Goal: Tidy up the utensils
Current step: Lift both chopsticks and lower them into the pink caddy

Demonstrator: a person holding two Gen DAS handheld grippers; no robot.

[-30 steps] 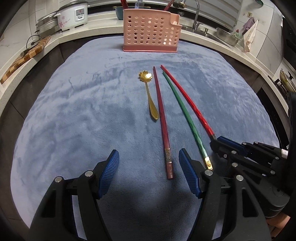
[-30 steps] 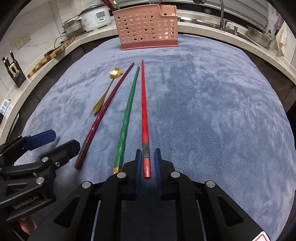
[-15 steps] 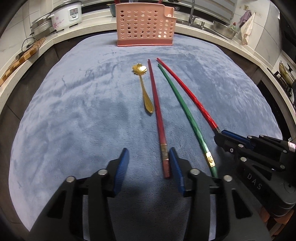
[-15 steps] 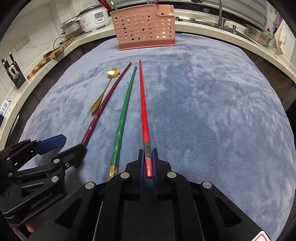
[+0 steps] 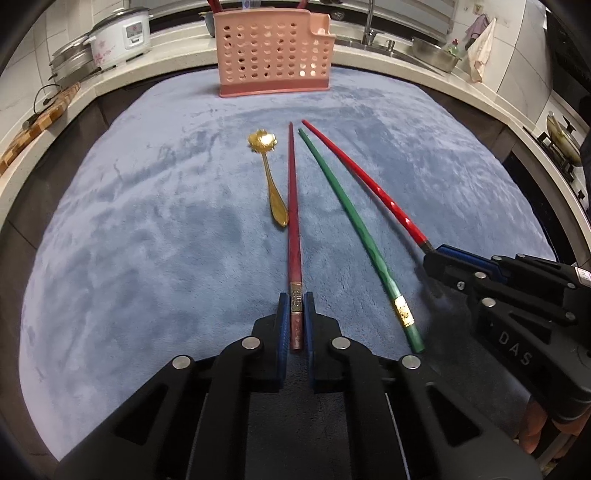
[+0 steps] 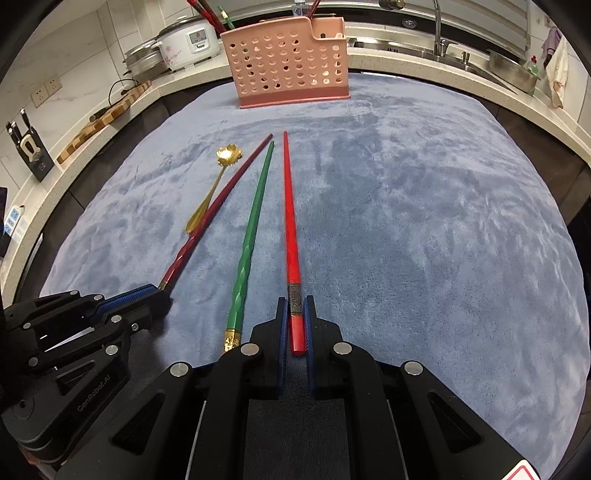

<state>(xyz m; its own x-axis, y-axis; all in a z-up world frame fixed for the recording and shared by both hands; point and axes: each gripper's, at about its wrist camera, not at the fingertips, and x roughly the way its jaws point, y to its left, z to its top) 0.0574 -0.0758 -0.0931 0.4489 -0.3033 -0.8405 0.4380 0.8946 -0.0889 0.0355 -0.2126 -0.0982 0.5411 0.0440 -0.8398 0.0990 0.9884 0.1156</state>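
On the blue cloth lie a gold spoon (image 5: 269,177), a dark red chopstick (image 5: 293,221), a green chopstick (image 5: 354,229) and a bright red chopstick (image 5: 369,181), side by side. My left gripper (image 5: 296,299) is shut on the near end of the dark red chopstick. My right gripper (image 6: 295,302) is shut on the near end of the bright red chopstick (image 6: 290,221). The green chopstick (image 6: 251,236) lies between them. A pink perforated utensil holder (image 5: 273,51) stands at the cloth's far edge and also shows in the right wrist view (image 6: 291,62), with chopsticks in it.
A rice cooker (image 6: 184,40) and a cutting board (image 6: 107,118) stand on the counter at the back left. A sink with a tap (image 5: 373,22) and a metal bowl (image 5: 436,55) are at the back right. A knife block (image 6: 29,151) stands far left.
My left gripper has moved forward and closed from wide open onto the dark red chopstick's end. My right gripper has stayed shut on the bright red chopstick.
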